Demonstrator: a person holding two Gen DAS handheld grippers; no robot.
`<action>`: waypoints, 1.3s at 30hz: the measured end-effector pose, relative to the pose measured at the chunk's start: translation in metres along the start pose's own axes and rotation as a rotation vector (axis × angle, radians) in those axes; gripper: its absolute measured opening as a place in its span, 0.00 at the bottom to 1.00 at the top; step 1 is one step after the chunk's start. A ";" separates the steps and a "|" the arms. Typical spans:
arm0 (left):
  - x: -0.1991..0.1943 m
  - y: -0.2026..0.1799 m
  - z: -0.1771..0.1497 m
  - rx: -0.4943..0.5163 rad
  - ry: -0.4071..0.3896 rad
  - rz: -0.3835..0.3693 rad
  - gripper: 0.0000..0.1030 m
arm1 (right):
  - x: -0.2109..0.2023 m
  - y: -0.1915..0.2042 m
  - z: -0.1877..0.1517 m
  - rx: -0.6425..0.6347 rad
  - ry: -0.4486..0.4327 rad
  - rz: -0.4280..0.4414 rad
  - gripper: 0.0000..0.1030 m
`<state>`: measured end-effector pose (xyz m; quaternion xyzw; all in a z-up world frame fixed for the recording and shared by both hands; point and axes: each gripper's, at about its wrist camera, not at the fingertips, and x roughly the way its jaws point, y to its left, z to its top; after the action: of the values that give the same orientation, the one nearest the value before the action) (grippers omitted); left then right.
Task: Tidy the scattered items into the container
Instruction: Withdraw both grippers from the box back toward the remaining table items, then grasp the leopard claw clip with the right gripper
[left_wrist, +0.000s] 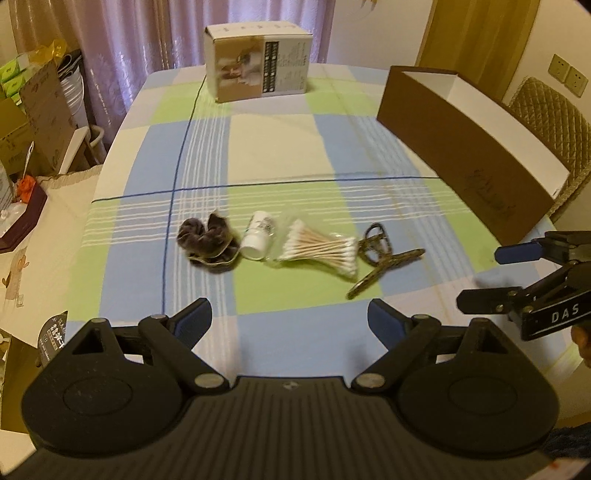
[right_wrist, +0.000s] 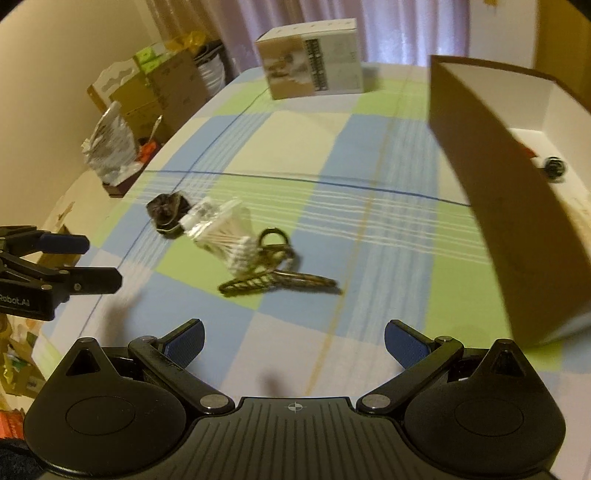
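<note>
Four loose items lie in a row on the checked tablecloth: a dark scrunchie (left_wrist: 208, 242) (right_wrist: 164, 210), a small white bottle (left_wrist: 258, 240) (right_wrist: 194, 218), a bag of cotton swabs (left_wrist: 321, 251) (right_wrist: 229, 240) and a patterned hair claw (left_wrist: 384, 258) (right_wrist: 273, 269). The brown open-top box (left_wrist: 469, 155) (right_wrist: 506, 206) stands at the right, with a small dark round thing (right_wrist: 554, 168) inside. My left gripper (left_wrist: 290, 321) (right_wrist: 101, 262) is open and holds nothing, short of the items. My right gripper (right_wrist: 293, 341) (left_wrist: 480, 271) is open too, near the hair claw.
A white printed carton (left_wrist: 258, 61) (right_wrist: 314, 59) stands at the table's far end. Cardboard boxes and bags (left_wrist: 33, 110) crowd the left side beyond the table edge. A quilted chair back (left_wrist: 550, 114) rises behind the brown box.
</note>
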<state>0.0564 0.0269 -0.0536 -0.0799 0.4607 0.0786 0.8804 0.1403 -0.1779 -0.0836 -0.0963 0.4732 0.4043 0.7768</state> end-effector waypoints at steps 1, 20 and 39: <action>0.002 0.004 0.000 0.000 0.004 0.000 0.86 | 0.005 0.003 0.001 0.000 0.004 0.006 0.98; 0.043 0.047 0.018 0.016 0.053 -0.019 0.85 | 0.059 0.015 0.028 -0.029 -0.031 -0.060 0.56; 0.072 0.001 0.043 0.159 0.043 -0.136 0.79 | 0.045 -0.022 0.023 0.011 0.082 -0.089 0.21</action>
<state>0.1309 0.0415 -0.0885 -0.0425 0.4780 -0.0201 0.8771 0.1809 -0.1557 -0.1131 -0.1294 0.5019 0.3625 0.7746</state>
